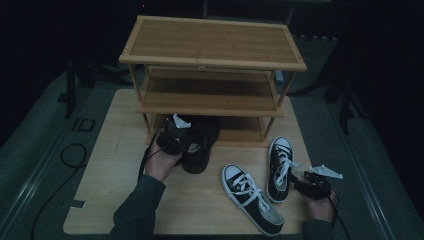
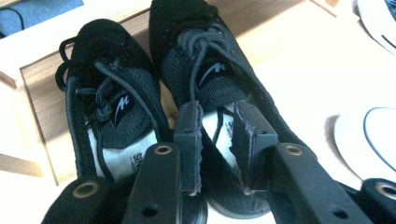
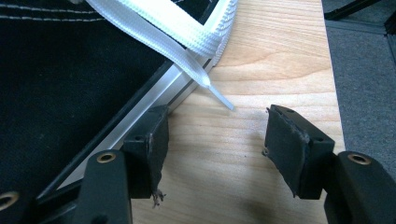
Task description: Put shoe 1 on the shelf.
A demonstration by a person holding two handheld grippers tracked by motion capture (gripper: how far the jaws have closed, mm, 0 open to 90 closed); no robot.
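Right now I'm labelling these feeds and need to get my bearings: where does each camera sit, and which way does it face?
High view: fixed above the person's side, facing forward and down on the table and bamboo shoe rack; both forearms and grippers show.
Left gripper view: rides on the left gripper, looking along its jaws at the black shoes.
Right gripper view: rides on the right gripper, jaws apart over bare wood beside a black sneaker and its white lace.
Shared: the black shoes appear in the high and left gripper views.
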